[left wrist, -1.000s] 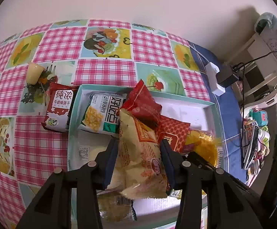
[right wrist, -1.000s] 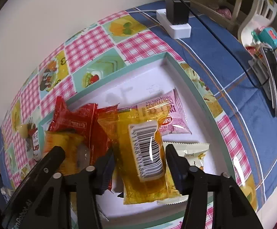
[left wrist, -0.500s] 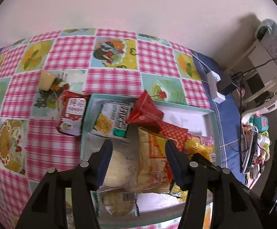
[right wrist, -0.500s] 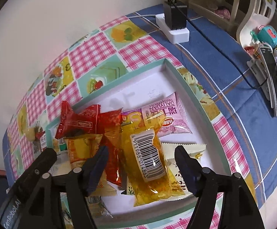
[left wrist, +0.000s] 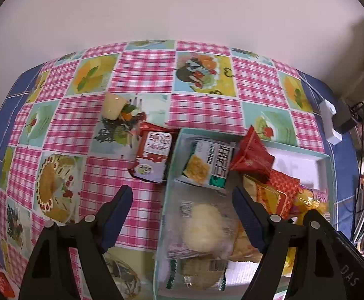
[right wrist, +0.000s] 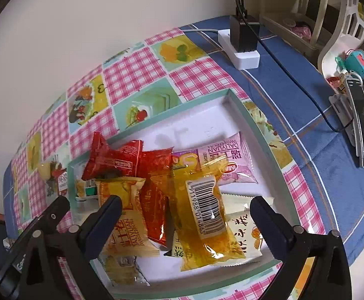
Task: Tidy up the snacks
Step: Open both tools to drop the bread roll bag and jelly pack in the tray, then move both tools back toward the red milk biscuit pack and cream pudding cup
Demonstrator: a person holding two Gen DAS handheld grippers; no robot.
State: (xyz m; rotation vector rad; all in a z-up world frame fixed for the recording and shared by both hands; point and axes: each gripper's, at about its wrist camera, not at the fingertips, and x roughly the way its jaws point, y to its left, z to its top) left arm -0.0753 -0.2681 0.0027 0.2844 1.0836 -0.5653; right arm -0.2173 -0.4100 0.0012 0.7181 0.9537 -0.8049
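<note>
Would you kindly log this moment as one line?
left gripper: opening, empty | right gripper: opening, empty | yellow packet: in tray

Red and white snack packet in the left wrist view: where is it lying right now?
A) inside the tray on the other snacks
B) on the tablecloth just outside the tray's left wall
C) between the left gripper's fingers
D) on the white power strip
B: the red and white snack packet lies flat on the checked tablecloth, just outside the left wall of the tray.
</note>
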